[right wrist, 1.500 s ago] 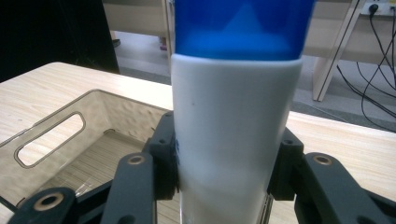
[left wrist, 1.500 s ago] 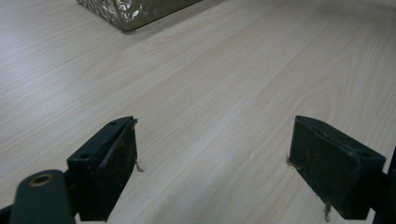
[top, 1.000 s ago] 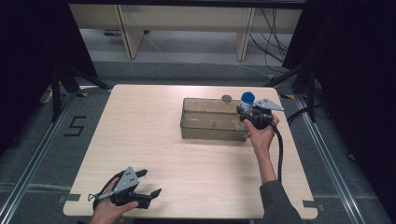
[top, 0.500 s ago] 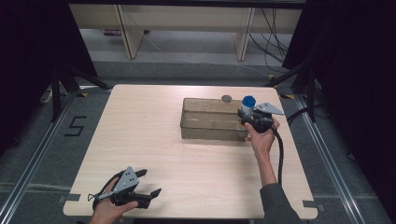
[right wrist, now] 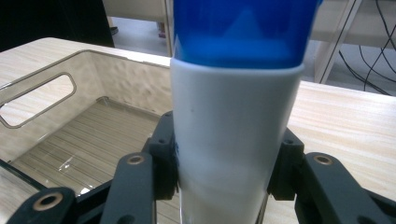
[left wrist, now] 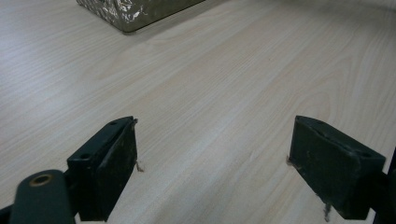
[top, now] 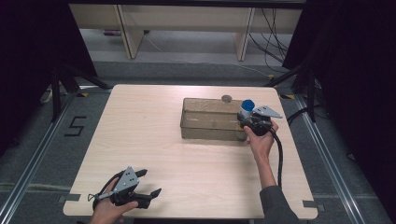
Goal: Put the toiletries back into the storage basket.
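Note:
A white bottle with a blue cap (right wrist: 236, 112) stands upright between my right gripper's (right wrist: 229, 163) jaws, which press on both its sides. In the high view that bottle (top: 246, 108) is held at the right end of a clear plastic bin (top: 210, 120), with the right gripper (top: 248, 120) just beside the bin's right wall. My left gripper (top: 152, 184) rests low at the table's near left corner, jaws wide apart. Bare wood lies between its pads (left wrist: 116, 163).
A small round grey object (top: 226, 98) lies on the table behind the bin. The clear bin (right wrist: 70, 116) has a handle cut-out in its wall and looks empty inside. A corner of it (left wrist: 135, 11) lies far ahead of the left gripper. Cables trail from both grippers.
The right gripper has carried the bottle a little nearer and lower along the bin's right end. The left gripper has stayed put.

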### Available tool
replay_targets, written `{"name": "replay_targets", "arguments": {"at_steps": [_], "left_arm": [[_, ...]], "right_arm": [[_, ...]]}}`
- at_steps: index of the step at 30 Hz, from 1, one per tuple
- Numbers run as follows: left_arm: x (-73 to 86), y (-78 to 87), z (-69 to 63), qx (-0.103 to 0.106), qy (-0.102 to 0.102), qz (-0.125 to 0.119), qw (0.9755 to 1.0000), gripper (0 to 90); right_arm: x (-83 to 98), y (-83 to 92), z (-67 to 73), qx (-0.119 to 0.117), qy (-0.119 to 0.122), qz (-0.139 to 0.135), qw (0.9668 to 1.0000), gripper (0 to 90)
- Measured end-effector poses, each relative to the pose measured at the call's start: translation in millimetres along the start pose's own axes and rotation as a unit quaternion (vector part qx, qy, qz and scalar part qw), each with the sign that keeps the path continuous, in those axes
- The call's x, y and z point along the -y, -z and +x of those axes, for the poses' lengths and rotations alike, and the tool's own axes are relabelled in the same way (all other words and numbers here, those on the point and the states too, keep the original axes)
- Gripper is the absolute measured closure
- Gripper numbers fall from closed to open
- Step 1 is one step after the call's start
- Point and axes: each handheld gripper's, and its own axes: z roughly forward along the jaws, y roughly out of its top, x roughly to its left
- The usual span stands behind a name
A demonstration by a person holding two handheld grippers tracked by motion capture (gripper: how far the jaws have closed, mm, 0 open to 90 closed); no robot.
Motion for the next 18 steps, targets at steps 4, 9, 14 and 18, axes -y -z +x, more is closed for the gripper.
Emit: {"name": "replay_targets", "arguments": {"at_steps": [4,9,14,18], "left_arm": [[0.1,-0.1,0.1,0.000,0.000,0.000,1.0000,14.7],[0.1,-0.3,0.0,0.001,0.001,0.000,1.0000,14.7],[0.0,-0.1,-0.1,0.000,0.000,0.000,1.0000,14.7],[0.1,-0.3,-0.4,0.001,0.001,-0.001,1.0000,14.7]], "right_arm": [[2.2,-0.8,-2.2,0.000,0.010,0.003,0.9999,55.7],[4.6,-1.5,-3.1,-0.002,0.013,0.002,0.9999,55.6],[4.8,-0.2,-0.6,0.005,0.009,0.008,0.9999,55.2],[3.9,0.9,-1.5,0.005,0.016,0.010,0.9998,47.2]]}}
